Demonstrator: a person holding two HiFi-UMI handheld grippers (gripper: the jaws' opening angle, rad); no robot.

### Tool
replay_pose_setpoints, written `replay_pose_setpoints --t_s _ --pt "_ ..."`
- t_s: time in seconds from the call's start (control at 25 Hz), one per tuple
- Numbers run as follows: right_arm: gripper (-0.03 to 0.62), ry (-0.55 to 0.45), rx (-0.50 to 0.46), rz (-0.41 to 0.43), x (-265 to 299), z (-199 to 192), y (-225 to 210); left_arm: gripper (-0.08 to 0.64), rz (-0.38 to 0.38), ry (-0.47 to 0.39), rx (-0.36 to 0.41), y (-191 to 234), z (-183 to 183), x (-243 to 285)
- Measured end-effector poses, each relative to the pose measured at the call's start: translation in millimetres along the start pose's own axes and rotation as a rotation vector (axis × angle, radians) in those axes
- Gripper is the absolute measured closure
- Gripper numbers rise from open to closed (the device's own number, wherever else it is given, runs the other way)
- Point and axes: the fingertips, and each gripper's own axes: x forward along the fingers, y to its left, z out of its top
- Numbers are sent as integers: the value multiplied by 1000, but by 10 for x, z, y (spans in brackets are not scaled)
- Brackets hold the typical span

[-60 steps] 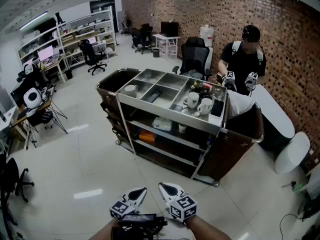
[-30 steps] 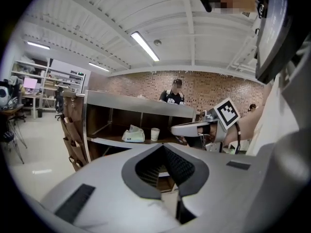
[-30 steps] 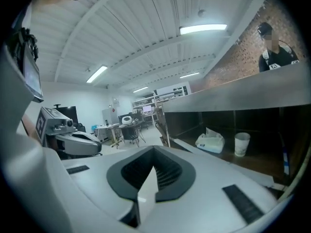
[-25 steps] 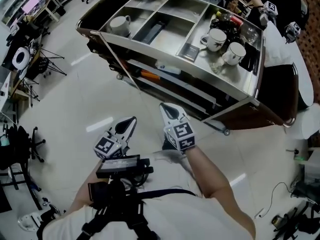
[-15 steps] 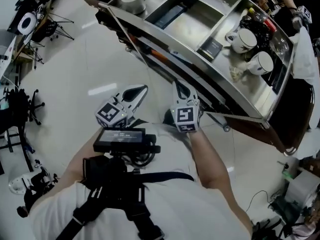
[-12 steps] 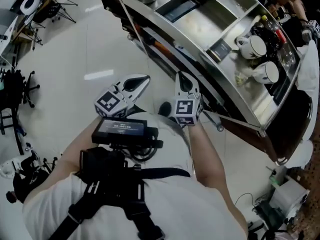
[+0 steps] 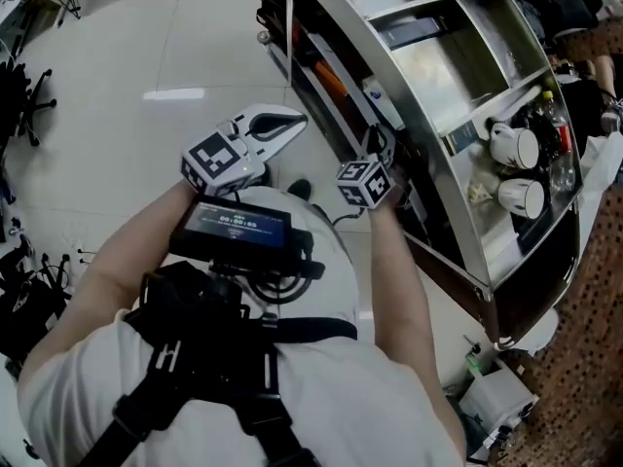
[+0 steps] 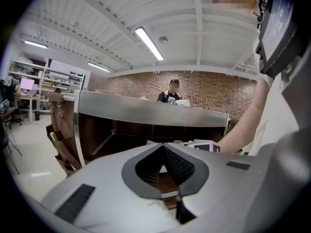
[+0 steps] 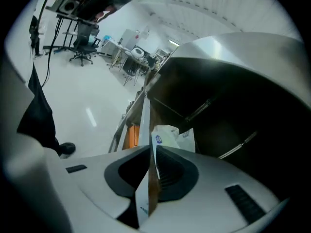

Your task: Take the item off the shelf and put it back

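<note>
Right gripper: at the mouth of the shelf bay under the cart's steel top. Jaws opening, pads press on nothing, no grip.
Strip in gap: thin white-and-brown edge runs up between the jaws, nearer one pad. Cannot tell whether it is the shelf lip or a flat item on edge.
Left gripper: jaws together, empty, held near the chest, apart from the cart.
White packet: blue logo, lies on the shelf just past the right jaw tips, not yet between the pads. Likely the task's item.
Orange item: on the other side of the strip from the packet. Probably not the target.
Step in hand: reach-in before the pick; take-off and put-back both undone, by my read.
Do it well: open wider than the packet before advancing. Sidestep the strip so no pad snags it. Go in level with the shelf and close only once both pads flank the near end.
Handling guess: packet looks soft and may crumple or slide, so squeeze gently and pull straight out.
Risk: knuckles or the marker cube clipping the steel top; low clearance.
Cart: the top tray holds mugs at the far end, so keep the forearm low.
Person: behind the cart by the brick wall, well apart.
</note>
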Motion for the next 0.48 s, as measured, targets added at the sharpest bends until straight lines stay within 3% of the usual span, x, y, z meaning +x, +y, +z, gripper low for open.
replay_pose_setpoints --t_s 0.16,0.28,0.36,0.48 --pt "546 62 -85 -70 238 -65 -226 560 0 2 -23 156 -22 -73" --pt "496 123 -132 -125 420 -117 -460 560 12 6 -46 269 -70 -148" --pt "453 165 -162 -129 538 -172 -545 560 28 10 -48 345 -101 -195" --pt "453 199 -240 -127 661 -235 -581 560 53 10 -61 425 -141 -258"
